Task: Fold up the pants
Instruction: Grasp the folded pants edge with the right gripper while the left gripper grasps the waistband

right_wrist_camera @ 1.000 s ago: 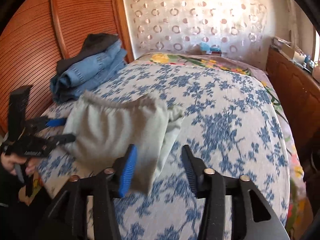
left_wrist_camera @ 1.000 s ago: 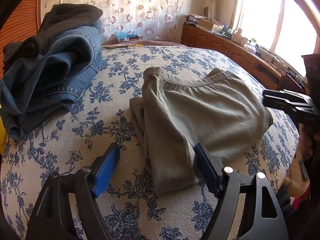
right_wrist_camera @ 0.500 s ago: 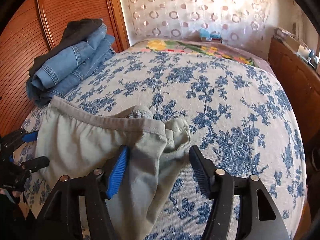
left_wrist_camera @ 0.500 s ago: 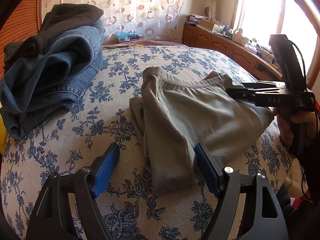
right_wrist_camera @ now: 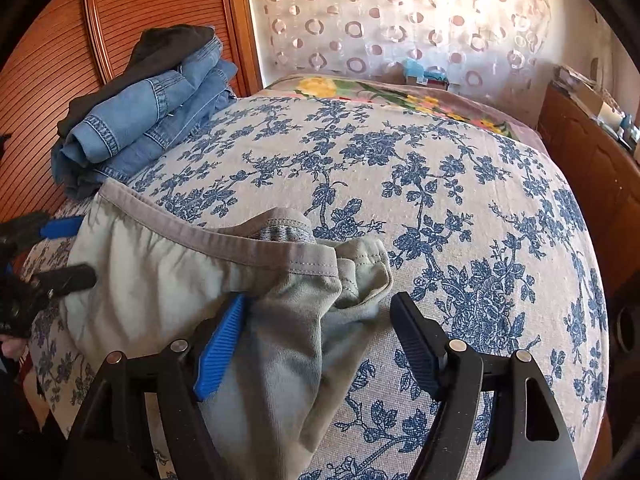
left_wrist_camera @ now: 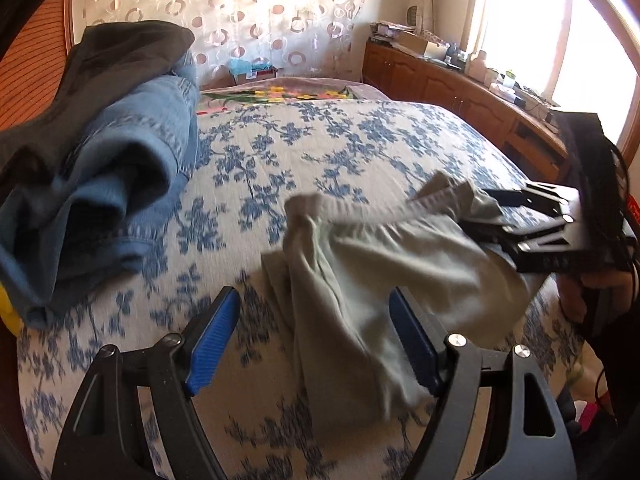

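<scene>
Folded grey-green pants [left_wrist_camera: 380, 276] lie near the front edge of the bed, waistband toward the far side. My left gripper [left_wrist_camera: 316, 340] is open, its fingers either side of the pants' near left corner. My right gripper [right_wrist_camera: 320, 340] is open over the pants' right end [right_wrist_camera: 280, 320], its blue pad [right_wrist_camera: 220, 344] touching the cloth. The right gripper also shows in the left wrist view [left_wrist_camera: 520, 232], resting on the pants' right side. The left gripper shows at the left edge of the right wrist view [right_wrist_camera: 60, 252], at the pants' left end.
A stack of folded blue jeans with a dark garment on top [left_wrist_camera: 100, 152] sits at the bed's left, also in the right wrist view [right_wrist_camera: 152, 108]. The floral bedspread [right_wrist_camera: 440, 184] stretches beyond the pants. A wooden cabinet [left_wrist_camera: 460, 92] runs along the right wall.
The right gripper has moved in onto the right end of the pants and bunched the cloth there. The left gripper has shifted slightly forward; the pants' left side looks rumpled.
</scene>
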{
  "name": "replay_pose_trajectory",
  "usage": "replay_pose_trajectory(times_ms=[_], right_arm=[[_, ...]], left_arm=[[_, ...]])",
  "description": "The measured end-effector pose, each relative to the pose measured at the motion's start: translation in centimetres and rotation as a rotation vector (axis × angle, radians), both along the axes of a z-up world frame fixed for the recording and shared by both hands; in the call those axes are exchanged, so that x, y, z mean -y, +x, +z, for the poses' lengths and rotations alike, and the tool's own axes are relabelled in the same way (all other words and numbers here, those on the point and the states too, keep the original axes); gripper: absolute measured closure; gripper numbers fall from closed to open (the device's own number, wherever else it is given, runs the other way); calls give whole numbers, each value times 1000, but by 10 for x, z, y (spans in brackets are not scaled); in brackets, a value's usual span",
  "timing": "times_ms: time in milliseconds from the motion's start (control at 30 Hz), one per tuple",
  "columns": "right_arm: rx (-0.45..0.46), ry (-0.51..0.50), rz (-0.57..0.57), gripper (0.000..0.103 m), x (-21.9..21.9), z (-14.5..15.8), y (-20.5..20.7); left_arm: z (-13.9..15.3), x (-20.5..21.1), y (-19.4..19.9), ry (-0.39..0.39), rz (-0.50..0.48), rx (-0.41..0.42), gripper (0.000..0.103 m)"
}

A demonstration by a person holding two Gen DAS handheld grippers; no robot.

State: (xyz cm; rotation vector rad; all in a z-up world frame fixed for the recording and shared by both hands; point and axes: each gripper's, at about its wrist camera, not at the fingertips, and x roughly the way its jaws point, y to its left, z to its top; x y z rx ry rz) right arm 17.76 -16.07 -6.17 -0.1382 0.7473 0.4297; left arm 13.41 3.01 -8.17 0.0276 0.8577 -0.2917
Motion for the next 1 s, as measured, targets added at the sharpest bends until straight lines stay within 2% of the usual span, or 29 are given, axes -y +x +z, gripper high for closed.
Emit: replay_pose_trajectory(times_ms=[200,433,567,600,700,800,1000], right_arm=[[2,-4,0,26,-1,-1,0],[1,-5,0,26,-1,-1,0],[0,-7,0,26,-1,-1,0],[0,-7,0,26,-1,-1,0],[0,-8,0,26,-1,-1,0],[1,-13,-2,26,-1,-1,-1],[1,-14,-1,26,-2,-1,-1]], left_arm=[[-7,-8,20,-54,21,-46,43],[-11,-11,30,-82,23,-61,49],[-12,-9,32,-101,3,-61,64],[-12,-7,31,-97,-3,-58,70],[-9,-2,27,-82,-22,-46,77],[-4,-4,25,-112,-31,-43,81],[8,-1,13,-129,-54,-15,83]])
